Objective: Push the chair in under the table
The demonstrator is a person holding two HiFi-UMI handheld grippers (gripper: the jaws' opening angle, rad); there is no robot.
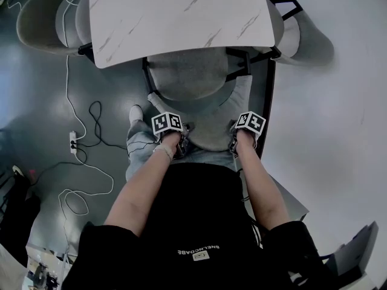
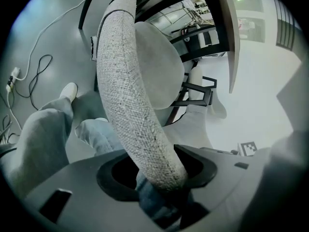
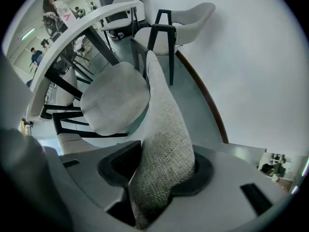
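Chair [image 1: 187, 74]: grey fabric, centre of head view. Front of seat is under near edge of the surface, rear part and backrest [image 1: 208, 132] are out toward the person.
Surface [image 1: 175, 17]: white marble-look top, upper centre of frame, black legs below.
Left gripper [image 1: 178, 142]: centre-left, at left end of the backrest w/ marker cube on top. In left gripper view the backrest rim runs up the frame from btwn the jaws. Jaws are apart, a dark gap shows each side of the rim, so they straddle it w/o clamping.
Right gripper [image 1: 236, 144]: centre-right, at the other end of the backrest. In right gripper view the rim sits btwn the jaws. Jaws are apart, w/ a gap on frame-left side and fabric lying against frame-right side.
Arms: both forearms reach up from bottom of frame, one to each gripper.
Leg [image 1: 142, 147]: in jeans, left of the chair, pale shoe [image 1: 136, 113] above it.
Other chairs: one upper left [image 1: 42, 17], one upper right [image 1: 308, 41], both at the surface.
Floor: grey. White cable [image 1: 68, 83] and power strip [image 1: 73, 141] at left.
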